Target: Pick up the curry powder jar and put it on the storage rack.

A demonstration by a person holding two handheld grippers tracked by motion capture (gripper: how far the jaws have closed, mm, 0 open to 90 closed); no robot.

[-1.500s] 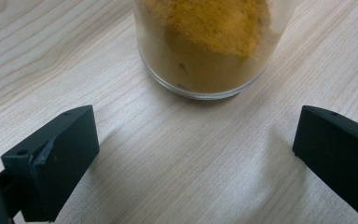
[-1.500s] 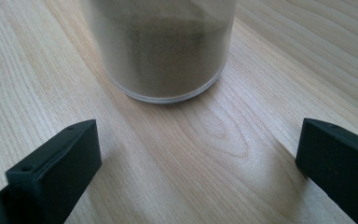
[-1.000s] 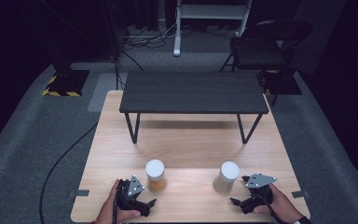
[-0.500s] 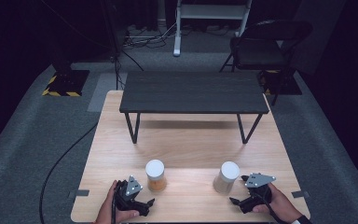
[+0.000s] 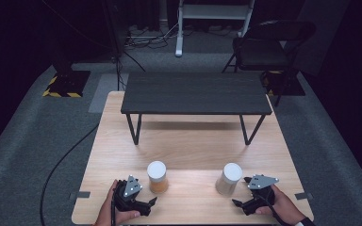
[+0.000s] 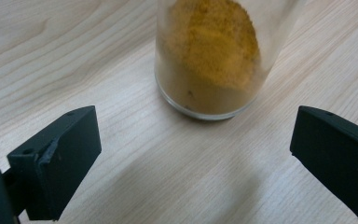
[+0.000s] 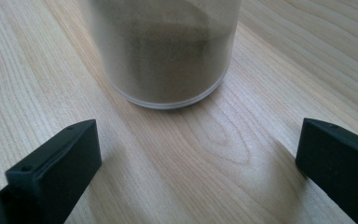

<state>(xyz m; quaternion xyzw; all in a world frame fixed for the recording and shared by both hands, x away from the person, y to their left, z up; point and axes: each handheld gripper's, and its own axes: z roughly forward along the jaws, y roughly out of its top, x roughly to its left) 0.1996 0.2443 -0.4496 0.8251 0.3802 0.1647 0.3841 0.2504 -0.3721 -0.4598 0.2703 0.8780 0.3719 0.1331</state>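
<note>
Orange-powder jar [image 5: 157, 177] is standing upright near the front edge of the wooden table [image 5: 188, 141], directly ahead of the left gripper [image 5: 146, 204], just beyond its tips. The left gripper's jaws are gaping wide with nothing between them; in the left gripper view the jar [image 6: 209, 60] is sitting centred in the gap but apart from both jaws. The grey-powder jar [image 5: 230, 179] is mirroring that ahead of the right gripper [image 5: 239, 204], also wide open and empty, with the jar [image 7: 163, 51] centred and apart. Both jars are clear smooth glass cylinders, long axis vertical, white round lids on top. Each hand is facing its own jar. A dark low bench [image 5: 195, 93] is standing well behind. Judging: a straight push forward is lining up for each grasp.
</note>
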